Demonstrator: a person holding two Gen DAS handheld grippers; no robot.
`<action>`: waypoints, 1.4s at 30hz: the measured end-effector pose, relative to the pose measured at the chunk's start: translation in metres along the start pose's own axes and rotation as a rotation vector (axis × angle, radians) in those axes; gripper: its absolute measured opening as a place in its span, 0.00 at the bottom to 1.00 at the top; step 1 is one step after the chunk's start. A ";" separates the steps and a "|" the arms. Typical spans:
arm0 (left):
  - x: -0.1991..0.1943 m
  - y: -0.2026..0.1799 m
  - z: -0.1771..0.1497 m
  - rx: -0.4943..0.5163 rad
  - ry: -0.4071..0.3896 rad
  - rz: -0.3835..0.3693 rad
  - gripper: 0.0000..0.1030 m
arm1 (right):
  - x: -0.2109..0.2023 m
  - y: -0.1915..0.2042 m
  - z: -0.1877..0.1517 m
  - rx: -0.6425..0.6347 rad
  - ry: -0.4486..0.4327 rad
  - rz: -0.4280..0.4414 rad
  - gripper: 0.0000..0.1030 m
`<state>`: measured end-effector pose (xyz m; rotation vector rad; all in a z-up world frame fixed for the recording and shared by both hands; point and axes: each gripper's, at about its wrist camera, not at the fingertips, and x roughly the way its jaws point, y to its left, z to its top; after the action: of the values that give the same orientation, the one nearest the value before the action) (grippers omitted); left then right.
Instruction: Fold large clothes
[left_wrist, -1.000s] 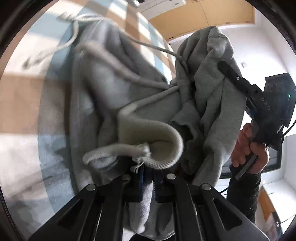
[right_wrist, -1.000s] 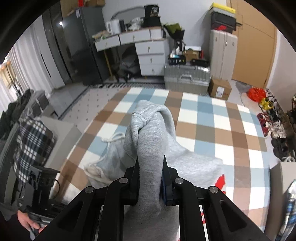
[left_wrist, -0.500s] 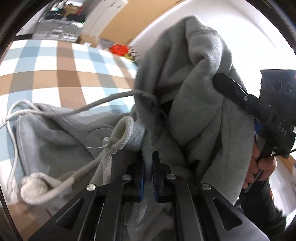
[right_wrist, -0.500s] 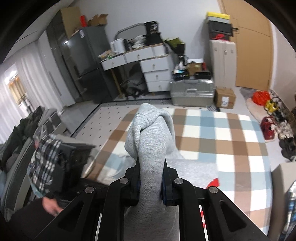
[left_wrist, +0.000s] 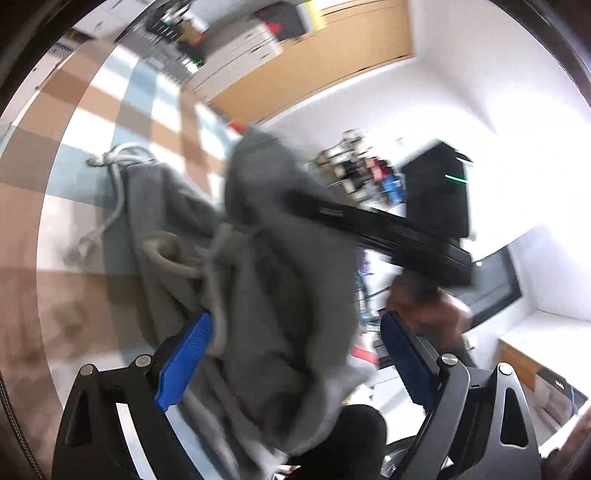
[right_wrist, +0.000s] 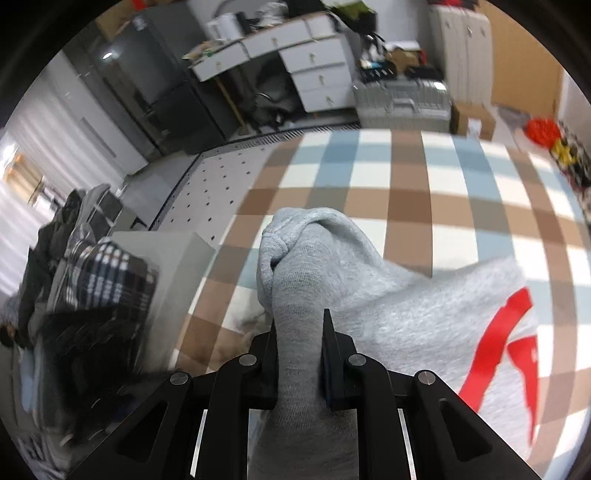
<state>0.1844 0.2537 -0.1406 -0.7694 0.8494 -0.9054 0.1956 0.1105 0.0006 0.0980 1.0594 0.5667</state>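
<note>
A grey hoodie (left_wrist: 266, 280) with white drawstrings hangs above a checked mat (left_wrist: 92, 122). In the left wrist view my left gripper (left_wrist: 295, 362) is open, its blue pads (left_wrist: 184, 362) wide apart, with hoodie fabric hanging loose between them. The right gripper (left_wrist: 332, 214) reaches in from the right, shut on the hoodie's top bunch. In the right wrist view my right gripper (right_wrist: 298, 332) is shut on a bunch of the hoodie (right_wrist: 306, 258); the rest drapes to the right, showing a red print (right_wrist: 509, 332).
The checked mat (right_wrist: 406, 177) covers the floor. White drawers (right_wrist: 314, 62), a dark fridge (right_wrist: 147, 92) and a silver suitcase (right_wrist: 402, 99) stand at the back. A plaid garment (right_wrist: 107, 280) lies in a pile at left, beside a grey box (right_wrist: 173, 266).
My left gripper has opened and let go of the hoodie's drawstring edge. My right gripper keeps its hold, and the hoodie's printed side has swung into its view.
</note>
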 end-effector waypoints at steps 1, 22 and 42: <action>0.000 -0.005 -0.006 0.013 -0.006 -0.017 0.88 | 0.002 -0.003 0.001 0.014 0.003 0.002 0.15; 0.077 -0.009 -0.091 -0.004 0.317 0.064 0.03 | -0.008 0.006 0.010 0.126 0.097 -0.029 0.15; 0.061 0.022 -0.103 -0.134 0.344 0.208 0.01 | 0.065 -0.001 -0.003 0.165 0.248 0.231 0.83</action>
<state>0.1239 0.1872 -0.2234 -0.6334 1.2795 -0.8113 0.2173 0.1405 -0.0529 0.3041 1.3467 0.7115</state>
